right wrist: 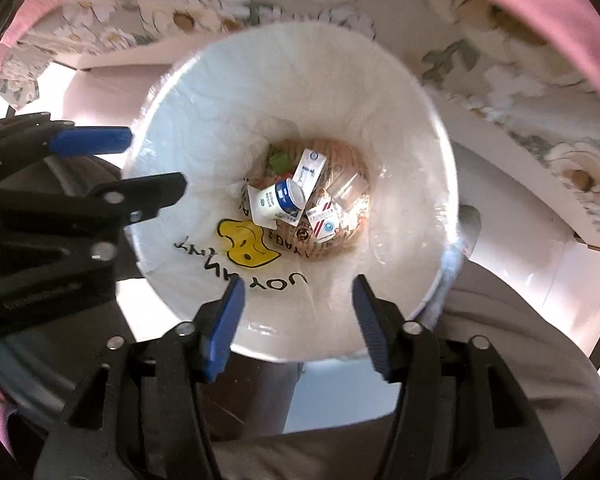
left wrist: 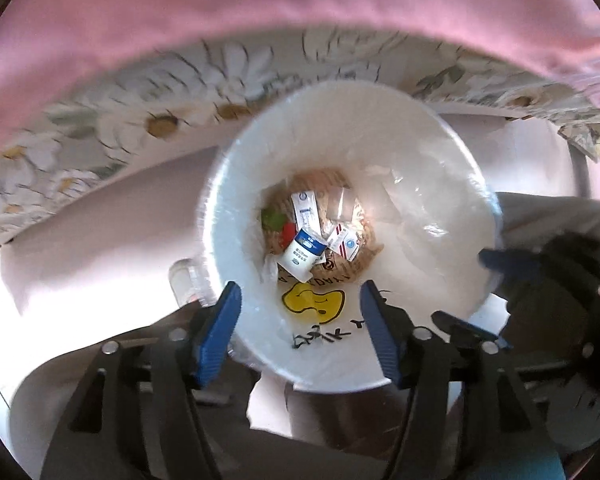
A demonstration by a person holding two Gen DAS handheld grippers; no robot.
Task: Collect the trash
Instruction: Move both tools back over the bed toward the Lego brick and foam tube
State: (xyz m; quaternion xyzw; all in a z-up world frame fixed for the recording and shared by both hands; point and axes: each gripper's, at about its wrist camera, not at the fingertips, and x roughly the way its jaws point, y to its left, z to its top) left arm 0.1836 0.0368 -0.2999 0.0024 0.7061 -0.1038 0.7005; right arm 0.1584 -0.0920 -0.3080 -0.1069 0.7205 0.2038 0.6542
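Observation:
A white trash bin (left wrist: 420, 152) lined with a clear bag stands below both grippers; it also shows in the right wrist view (right wrist: 400, 128). At its bottom lie a white and blue yogurt cup (left wrist: 302, 254) (right wrist: 278, 200), small white cartons (left wrist: 306, 210) (right wrist: 310, 168), a red-striped packet (left wrist: 344, 242) (right wrist: 324, 220) and a green scrap (left wrist: 272, 218) (right wrist: 280, 160). A yellow duck print (left wrist: 314, 302) (right wrist: 246, 244) marks the inner wall. My left gripper (left wrist: 300, 316) is open and empty over the bin's near rim. My right gripper (right wrist: 298, 316) is open and empty over the bin.
A bed with a daisy-print sheet (left wrist: 140, 116) (right wrist: 500, 60) and a pink cover (left wrist: 260, 0) lies behind the bin. The right gripper shows at the right of the left wrist view (left wrist: 496, 280). The left gripper shows at the left of the right wrist view (right wrist: 100, 160).

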